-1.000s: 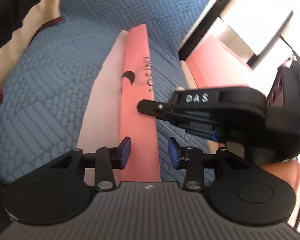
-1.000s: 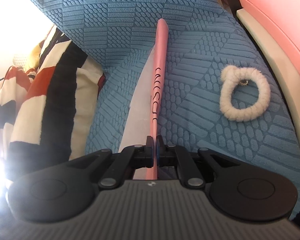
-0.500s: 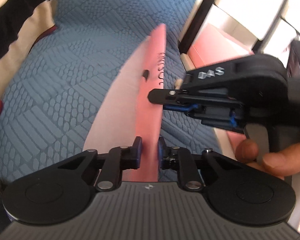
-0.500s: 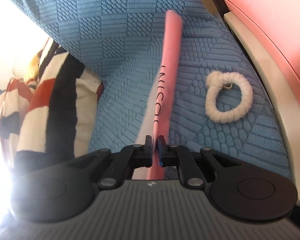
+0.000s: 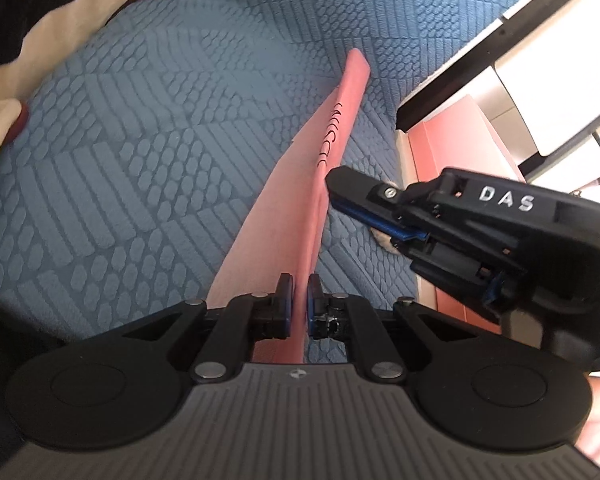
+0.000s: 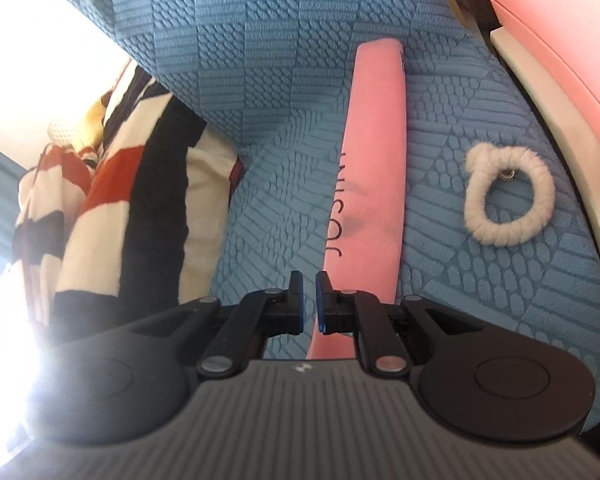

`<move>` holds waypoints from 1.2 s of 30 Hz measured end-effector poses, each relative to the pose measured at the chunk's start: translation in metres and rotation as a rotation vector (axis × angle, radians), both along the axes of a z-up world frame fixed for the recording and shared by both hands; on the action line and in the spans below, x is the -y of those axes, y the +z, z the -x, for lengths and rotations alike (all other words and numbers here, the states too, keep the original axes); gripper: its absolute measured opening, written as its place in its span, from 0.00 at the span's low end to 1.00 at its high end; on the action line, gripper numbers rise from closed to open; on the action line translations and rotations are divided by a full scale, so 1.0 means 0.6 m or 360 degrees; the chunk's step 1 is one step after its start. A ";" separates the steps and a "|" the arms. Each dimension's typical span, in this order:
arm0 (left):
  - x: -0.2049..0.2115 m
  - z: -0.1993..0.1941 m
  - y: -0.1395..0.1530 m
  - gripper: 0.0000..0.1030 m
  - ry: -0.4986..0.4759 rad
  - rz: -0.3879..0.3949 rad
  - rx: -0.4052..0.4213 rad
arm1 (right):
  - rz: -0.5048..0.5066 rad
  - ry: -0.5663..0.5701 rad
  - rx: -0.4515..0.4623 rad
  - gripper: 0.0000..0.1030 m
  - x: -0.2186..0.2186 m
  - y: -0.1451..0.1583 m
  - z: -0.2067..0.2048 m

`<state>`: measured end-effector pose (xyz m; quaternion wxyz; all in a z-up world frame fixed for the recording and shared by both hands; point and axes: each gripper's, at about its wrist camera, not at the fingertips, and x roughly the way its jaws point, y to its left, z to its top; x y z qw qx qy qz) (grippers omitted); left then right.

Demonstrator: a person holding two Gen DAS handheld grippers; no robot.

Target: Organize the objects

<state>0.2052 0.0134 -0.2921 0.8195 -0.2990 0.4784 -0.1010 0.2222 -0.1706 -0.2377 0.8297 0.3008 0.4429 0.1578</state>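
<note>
the left gripper (image 5: 299, 300) is clenched on the thin pink pouch (image 5: 324, 184) above the blue textured cover (image 5: 140, 140), the right gripper (image 6: 309, 300) slightly parted and empty, so stowing it and the white scrunchie (image 6: 508, 196) seems left

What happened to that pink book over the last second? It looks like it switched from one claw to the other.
Yes. The left gripper closed on the pink book, and the right gripper let go, its fingers now parted beside it. The white fluffy ring and striped cushion stayed put on the blue cover.
</note>
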 end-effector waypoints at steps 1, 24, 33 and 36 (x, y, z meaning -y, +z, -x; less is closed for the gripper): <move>-0.003 0.000 -0.002 0.09 0.0006 0.0013 -0.0008 | 0.0013 0.0009 -0.0006 0.11 -0.004 -0.002 -0.001; -0.033 0.014 0.040 0.09 0.0048 -0.0069 0.0089 | 0.0026 0.0059 -0.0172 0.03 -0.027 -0.061 -0.014; -0.010 -0.009 0.009 0.09 -0.0032 -0.0133 -0.0029 | -0.0140 0.0057 -0.0177 0.02 -0.002 -0.081 -0.015; -0.004 -0.012 0.005 0.09 -0.0046 -0.0157 -0.0035 | -0.0148 0.0065 -0.0145 0.09 0.000 -0.079 -0.017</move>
